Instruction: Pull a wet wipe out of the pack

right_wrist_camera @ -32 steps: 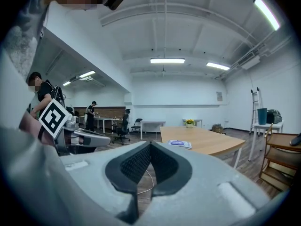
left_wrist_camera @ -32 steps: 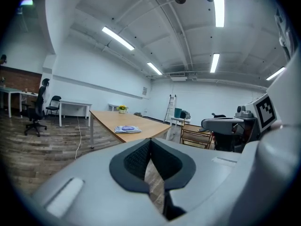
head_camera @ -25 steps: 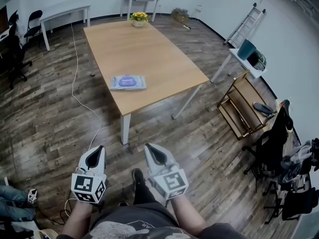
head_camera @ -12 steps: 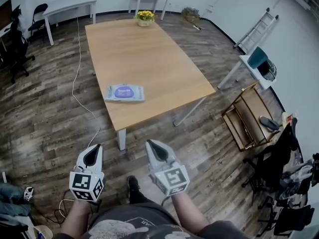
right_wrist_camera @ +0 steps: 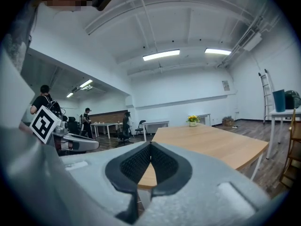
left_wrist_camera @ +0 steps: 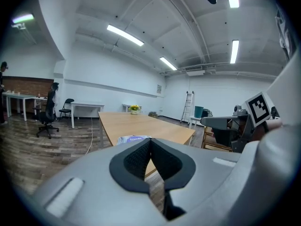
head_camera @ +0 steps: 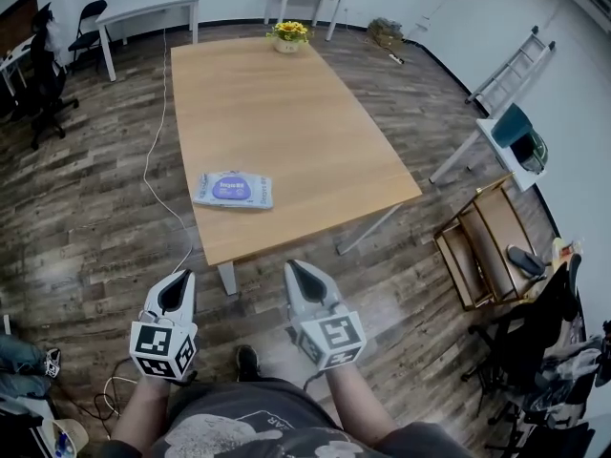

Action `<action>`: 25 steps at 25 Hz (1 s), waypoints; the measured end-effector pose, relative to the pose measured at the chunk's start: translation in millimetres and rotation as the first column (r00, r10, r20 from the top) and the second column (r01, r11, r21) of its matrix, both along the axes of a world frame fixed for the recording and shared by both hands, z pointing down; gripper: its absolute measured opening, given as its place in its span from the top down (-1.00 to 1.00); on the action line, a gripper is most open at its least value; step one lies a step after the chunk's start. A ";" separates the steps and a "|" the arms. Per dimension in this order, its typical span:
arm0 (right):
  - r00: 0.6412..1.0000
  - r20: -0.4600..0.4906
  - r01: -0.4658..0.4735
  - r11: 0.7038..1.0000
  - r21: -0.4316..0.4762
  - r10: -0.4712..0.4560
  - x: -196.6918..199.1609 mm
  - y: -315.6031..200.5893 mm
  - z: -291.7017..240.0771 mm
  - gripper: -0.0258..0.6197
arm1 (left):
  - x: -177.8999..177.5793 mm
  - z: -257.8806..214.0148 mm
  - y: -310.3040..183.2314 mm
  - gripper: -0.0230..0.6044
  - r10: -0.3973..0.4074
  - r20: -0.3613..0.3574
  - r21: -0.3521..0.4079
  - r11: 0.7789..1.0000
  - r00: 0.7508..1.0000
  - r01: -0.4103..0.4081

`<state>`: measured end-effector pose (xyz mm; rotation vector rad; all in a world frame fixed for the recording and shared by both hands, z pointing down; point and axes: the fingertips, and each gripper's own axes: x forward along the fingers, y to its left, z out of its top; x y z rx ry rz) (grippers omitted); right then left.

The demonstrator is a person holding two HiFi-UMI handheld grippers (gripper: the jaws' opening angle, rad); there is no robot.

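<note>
Hovering with jaws pressed together on nothing, the left gripper (head_camera: 179, 284) and right gripper (head_camera: 301, 273) sit short of the table (head_camera: 305, 122); the pack (head_camera: 234, 190) lies near its close edge. Approach step, I judge: next, reach in, open over the pack.

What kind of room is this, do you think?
Probably an office or lab workspace: a large wooden table, a white desk and an office chair by the wall, and a ladder.

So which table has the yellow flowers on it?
The big wooden table in the middle. The yellow flowers stand at its far end, the wipe pack near its front edge. The white tables by the back wall are smaller.
</note>
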<state>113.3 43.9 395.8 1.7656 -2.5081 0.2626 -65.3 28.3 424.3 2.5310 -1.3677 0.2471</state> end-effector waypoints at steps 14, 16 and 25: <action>0.999 0.023 -0.028 0.999 -0.036 0.029 24.7 -19.8 10.4 0.94 | 27.3 -5.3 -41.2 0.87 0.002 0.040 0.040 0.999 0.999 -0.004; 0.999 0.026 -0.030 0.999 -0.039 0.031 27.2 -21.6 15.9 0.94 | 27.2 1.2 -49.8 0.87 0.008 0.050 0.030 1.000 0.999 -0.009; 0.998 0.003 -0.067 0.996 -0.053 0.068 30.2 -72.2 17.5 0.94 | 34.7 17.0 -101.2 0.87 0.059 0.070 0.016 0.998 0.996 -0.060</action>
